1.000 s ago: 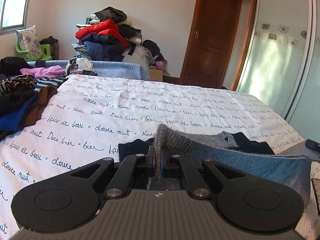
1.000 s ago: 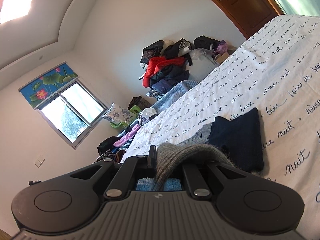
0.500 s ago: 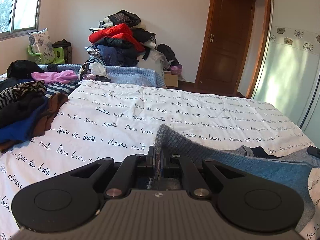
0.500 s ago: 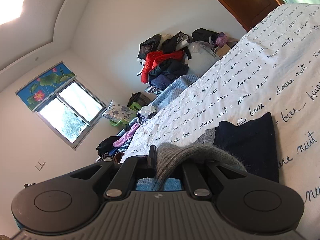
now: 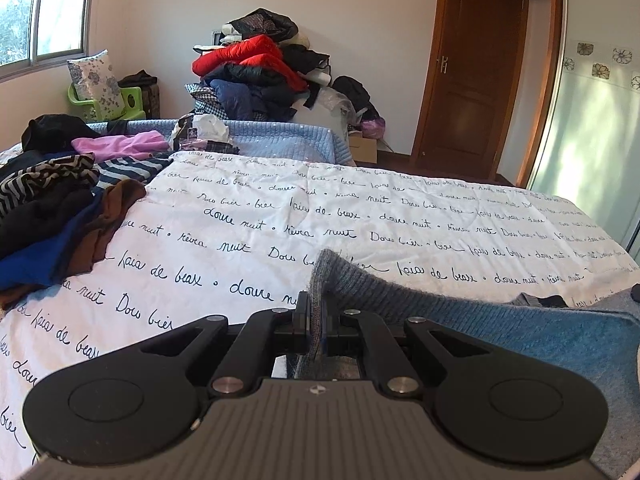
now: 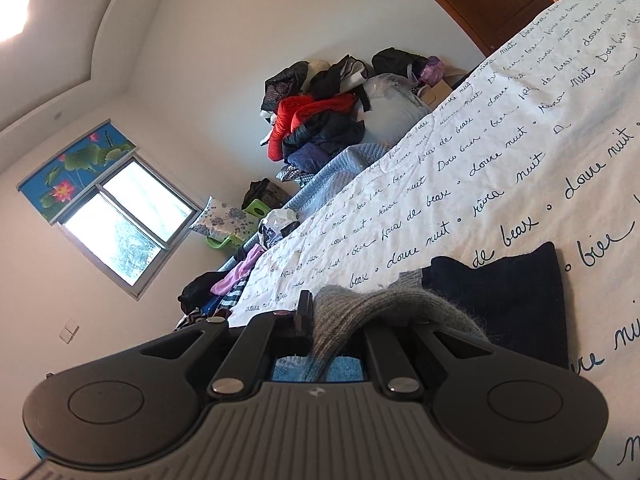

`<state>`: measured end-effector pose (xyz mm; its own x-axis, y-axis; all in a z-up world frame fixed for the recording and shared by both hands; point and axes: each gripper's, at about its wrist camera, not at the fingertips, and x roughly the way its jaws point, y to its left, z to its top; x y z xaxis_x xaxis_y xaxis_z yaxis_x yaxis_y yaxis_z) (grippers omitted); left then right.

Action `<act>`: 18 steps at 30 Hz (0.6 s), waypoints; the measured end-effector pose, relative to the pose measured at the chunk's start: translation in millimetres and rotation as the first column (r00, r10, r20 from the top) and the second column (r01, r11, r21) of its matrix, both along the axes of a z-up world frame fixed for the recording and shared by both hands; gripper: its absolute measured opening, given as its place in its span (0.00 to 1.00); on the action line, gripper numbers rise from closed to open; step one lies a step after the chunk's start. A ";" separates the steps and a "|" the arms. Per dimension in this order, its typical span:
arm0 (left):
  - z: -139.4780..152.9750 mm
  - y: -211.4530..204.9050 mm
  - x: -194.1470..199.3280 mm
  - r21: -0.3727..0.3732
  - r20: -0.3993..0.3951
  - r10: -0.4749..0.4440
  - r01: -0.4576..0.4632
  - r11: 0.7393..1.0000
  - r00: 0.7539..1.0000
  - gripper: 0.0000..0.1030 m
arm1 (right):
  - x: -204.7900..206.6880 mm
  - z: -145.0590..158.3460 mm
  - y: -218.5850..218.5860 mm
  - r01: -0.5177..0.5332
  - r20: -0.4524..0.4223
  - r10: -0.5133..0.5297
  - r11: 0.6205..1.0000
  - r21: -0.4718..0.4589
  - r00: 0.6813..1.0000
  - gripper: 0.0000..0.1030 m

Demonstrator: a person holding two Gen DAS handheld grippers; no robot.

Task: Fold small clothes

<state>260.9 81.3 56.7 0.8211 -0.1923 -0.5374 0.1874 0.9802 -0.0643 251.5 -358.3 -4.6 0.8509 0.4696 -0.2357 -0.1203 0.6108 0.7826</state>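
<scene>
Left gripper (image 5: pixel 316 316) and right gripper (image 6: pixel 320 316) low over the bedspread (image 5: pixel 280 216), jaws (all 4) pinching the grey-blue sweater (image 5: pixel 500 328).

Two grippers (image 5: pixel 316 316) (image 6: pixel 320 320), one sweater (image 5: pixel 500 328), one bedsheet (image 5: pixel 280 216), one door (image 5: pixel 476 64)

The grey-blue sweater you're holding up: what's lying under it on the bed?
Under the sweater a dark navy garment lies on the lettered bedsheet; the knit hides its near part.

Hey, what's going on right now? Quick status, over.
Both tools shut: left tool and right tool each pinch the blue-grey sweater. Sweater half lifted over the bedsheet. Nothing in the way; clothes pile off to the side.
</scene>
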 end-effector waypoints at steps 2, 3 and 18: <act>-1.7 -1.2 2.6 0.007 -0.002 0.002 -0.002 1.000 1.000 0.07 | 4.0 -2.5 -0.9 0.004 -0.008 -0.004 1.000 0.003 1.000 0.06; -2.2 -1.9 3.5 0.010 -0.003 0.003 -0.003 1.000 1.000 0.07 | 5.8 -3.5 -1.5 0.006 -0.011 -0.006 1.000 0.003 1.000 0.06; -18.5 -14.2 33.7 0.055 -0.040 0.021 -0.019 0.998 0.999 0.07 | 27.9 -21.2 -8.3 0.030 -0.061 -0.029 0.999 0.023 0.998 0.06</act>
<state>294.6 67.1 38.2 0.8018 -0.1453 -0.5797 0.1660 0.9860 -0.0176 279.4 -366.6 -25.8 0.8489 0.4505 -0.2764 -0.0540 0.5942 0.8025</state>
